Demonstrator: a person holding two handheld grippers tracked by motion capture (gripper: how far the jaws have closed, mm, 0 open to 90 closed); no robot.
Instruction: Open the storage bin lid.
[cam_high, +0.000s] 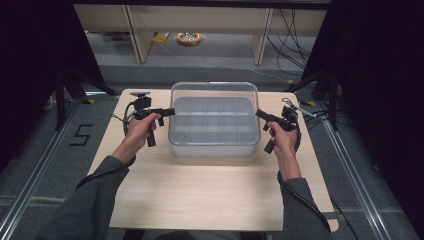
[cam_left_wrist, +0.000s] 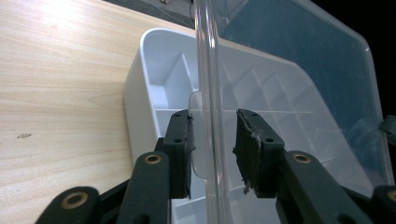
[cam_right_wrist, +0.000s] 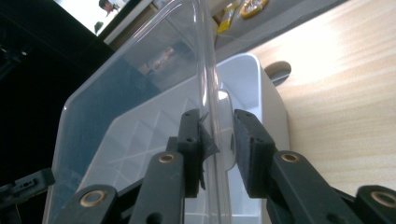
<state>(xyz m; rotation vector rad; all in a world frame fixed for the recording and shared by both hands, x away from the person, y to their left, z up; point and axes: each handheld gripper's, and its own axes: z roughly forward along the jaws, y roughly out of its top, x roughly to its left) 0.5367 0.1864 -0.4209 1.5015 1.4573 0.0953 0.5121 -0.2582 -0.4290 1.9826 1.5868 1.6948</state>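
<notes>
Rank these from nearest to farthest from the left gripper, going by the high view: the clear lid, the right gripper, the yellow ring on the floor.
1. The clear lid: the left gripper has its jaws at the lid's left edge.
2. The right gripper: across the box, at the lid's right edge.
3. The yellow ring: on the floor beyond the table's far edge, up the view.

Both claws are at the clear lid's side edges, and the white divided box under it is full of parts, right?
Not full: the high view shows the white box with bare compartments. The left claw and right claw are at the clear lid's side edges.
</notes>
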